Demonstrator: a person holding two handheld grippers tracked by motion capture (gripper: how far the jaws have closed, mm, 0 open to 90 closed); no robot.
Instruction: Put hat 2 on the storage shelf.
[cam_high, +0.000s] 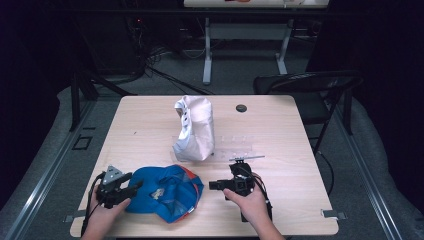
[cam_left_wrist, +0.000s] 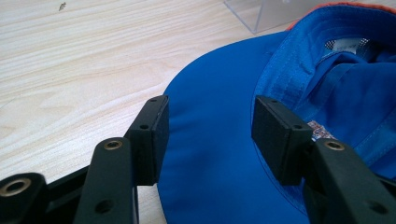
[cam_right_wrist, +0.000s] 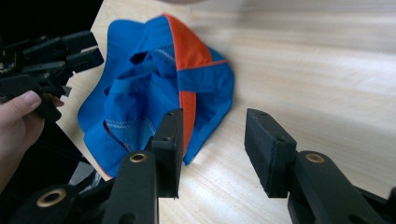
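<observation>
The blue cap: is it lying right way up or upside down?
Upside down: the blue cap shows its inner lining, label and sweatband facing up.

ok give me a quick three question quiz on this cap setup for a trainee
1. True or false: the blue cap lies with its inside facing up.
2. Which gripper has the cap's brim between its jaws? A) left gripper B) right gripper C) both
3. What stands on the table beyond the cap?

Key:
1. True: the inner seams and label show.
2. A: the brim lies between the open jaws of the left gripper; the right gripper's jaws are open over bare wood beside the cap.
3. A white cloth bag, upright, with a clear plastic piece next to it.
</observation>
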